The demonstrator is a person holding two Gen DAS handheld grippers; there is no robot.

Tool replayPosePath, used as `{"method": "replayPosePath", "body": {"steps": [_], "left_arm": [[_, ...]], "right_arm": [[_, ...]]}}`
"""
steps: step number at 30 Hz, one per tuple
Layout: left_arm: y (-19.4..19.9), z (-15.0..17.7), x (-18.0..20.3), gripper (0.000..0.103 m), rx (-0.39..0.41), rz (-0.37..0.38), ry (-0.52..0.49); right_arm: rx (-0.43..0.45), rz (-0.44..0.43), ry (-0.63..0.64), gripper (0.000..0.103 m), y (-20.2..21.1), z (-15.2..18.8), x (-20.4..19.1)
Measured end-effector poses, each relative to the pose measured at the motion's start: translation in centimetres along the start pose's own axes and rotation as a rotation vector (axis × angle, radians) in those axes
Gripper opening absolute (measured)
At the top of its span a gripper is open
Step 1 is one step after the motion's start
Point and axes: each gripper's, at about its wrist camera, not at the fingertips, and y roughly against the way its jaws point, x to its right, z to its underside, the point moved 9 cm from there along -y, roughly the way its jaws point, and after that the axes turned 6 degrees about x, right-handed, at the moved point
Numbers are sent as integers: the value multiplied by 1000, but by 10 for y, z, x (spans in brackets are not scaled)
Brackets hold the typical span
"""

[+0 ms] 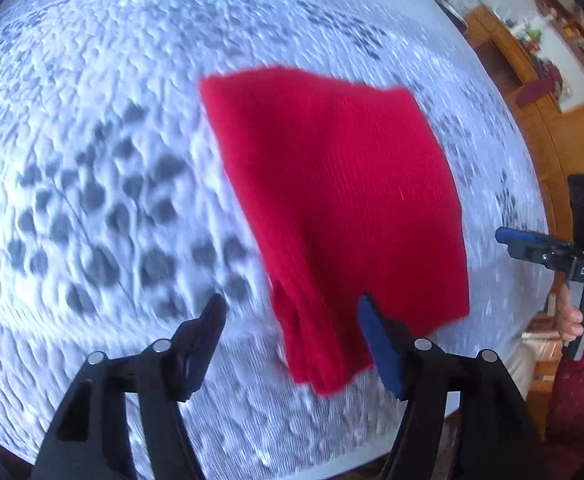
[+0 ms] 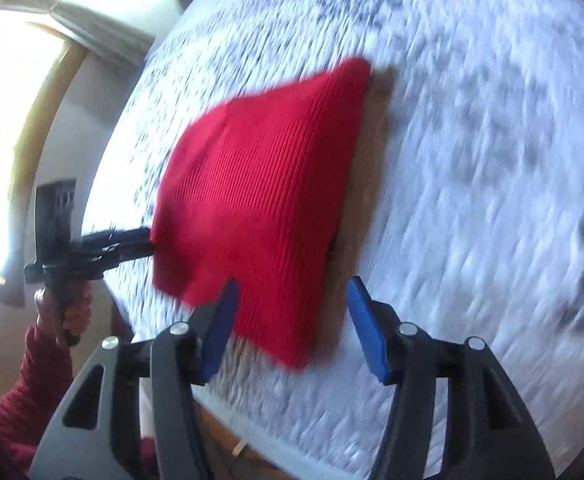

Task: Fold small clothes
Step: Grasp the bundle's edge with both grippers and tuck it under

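Note:
A red ribbed knit garment [image 1: 331, 208] lies folded flat on the white table with grey leaf print [image 1: 92, 160]. My left gripper [image 1: 292, 308] is open and empty, hovering just above the garment's near edge. In the right wrist view the same garment [image 2: 260, 208] lies ahead of my right gripper [image 2: 292, 292], which is open and empty at its near edge. The right gripper also shows in the left wrist view [image 1: 507, 238] at the table's right side. The left gripper also shows in the right wrist view [image 2: 140, 240], its tips hidden behind the garment's left edge.
The round table's edge [image 2: 252, 432] runs close below my right gripper. Wooden shelves with clutter [image 1: 531, 64] stand beyond the table on the right. A bright window [image 2: 8, 120] is at the left. Both views are motion-blurred.

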Motion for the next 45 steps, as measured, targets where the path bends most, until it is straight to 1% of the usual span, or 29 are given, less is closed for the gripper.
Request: {"method": "replayPosePath", "body": {"steps": [1, 2, 5, 7, 8, 10, 12, 13, 14, 15, 16, 17, 18, 19, 20, 21, 22, 23, 25, 27, 28, 29, 30, 31, 32, 35, 37, 40, 45], "left_arm": [[-4, -14, -7, 69, 3, 9, 30], [-9, -31, -15, 69, 13, 4, 58], [-24, -70, -36, 69, 27, -22, 115], [-39, -90, -45, 69, 25, -22, 154], [-46, -99, -48, 69, 23, -19, 169], [-56, -109, -45, 68, 23, -2, 178], [-63, -113, -40, 63, 21, 23, 178], [-65, -114, -35, 56, 21, 31, 173], [-69, -113, -31, 51, 24, 15, 164], [-70, -114, -31, 47, 30, 1, 154], [-71, -116, -30, 37, 36, 0, 159], [-69, -117, -33, 28, 48, -3, 171], [-67, -118, -36, 25, 65, -17, 185], [-65, -118, -40, 23, 74, -28, 193], [-65, -117, -44, 23, 81, -42, 200], [-68, -114, -50, 23, 83, -57, 205], [-70, -112, -53, 23, 80, -60, 204], [-74, -110, -54, 24, 76, -60, 205], [-76, -108, -54, 25, 73, -69, 191], [-76, -108, -52, 27, 61, -81, 175], [-75, -108, -51, 28, 52, -80, 171], [-74, -109, -50, 30, 42, -74, 172], [-69, -108, -50, 33, 37, -63, 187], [-63, -106, -50, 42, 36, -55, 201], [-58, -104, -49, 53, 35, -46, 209], [-36, -88, -39, 65, 43, 24, 215], [-22, -72, -29, 70, 46, 52, 198], [-12, -49, -16, 70, 46, 63, 174], [-12, -20, 5, 70, 23, 52, 141]], "right_arm": [[6, -6, -11, 60, -2, -14, 4], [14, 0, -39, 60, -6, -35, 15], [13, 36, -75, 62, -29, -76, 37], [5, 43, -101, 63, -45, -90, 47], [-13, 25, -125, 63, -56, -99, 52], [-28, 13, -142, 63, -64, -106, 64], [-44, 1, -138, 62, -74, -114, 66], [-56, -17, -136, 50, -80, -116, 65], [-67, -36, -138, 30, -85, -118, 63], [-78, -58, -142, 19, -88, -119, 61], [-83, -68, -138, 6, -91, -121, 59], [-70, -46, -100, 5, -90, -124, 55], [-54, -37, -75, 3, -87, -127, 52], [-28, -37, -52, 3, -83, -130, 49], [-19, -36, -51, 3, -81, -131, 50], [-18, -12, -56, 3, -82, -132, 54], [-32, 38, -58, 3, -86, -130, 61], [-53, 94, -60, 3, -93, -126, 70], [-77, 98, -71, 3, -102, -120, 76], [-72, 97, -78, 3, -104, -120, 77], [-65, 91, -84, 6, -102, -121, 76], [-52, 85, -87, 16, -98, -122, 74], [-44, 87, -83, 20, -93, -121, 73], [-33, 92, -74, 30, -88, -122, 71], [-18, 95, -61, 35, -79, -119, 68], [9, 53, -48, 52, -53, -106, 56], [15, 37, -22, 52, -39, -93, 44], [0, 77, 26, 52, -28, -67, 30], [-25, 62, 17, 54, -24, -28, 13]]}}
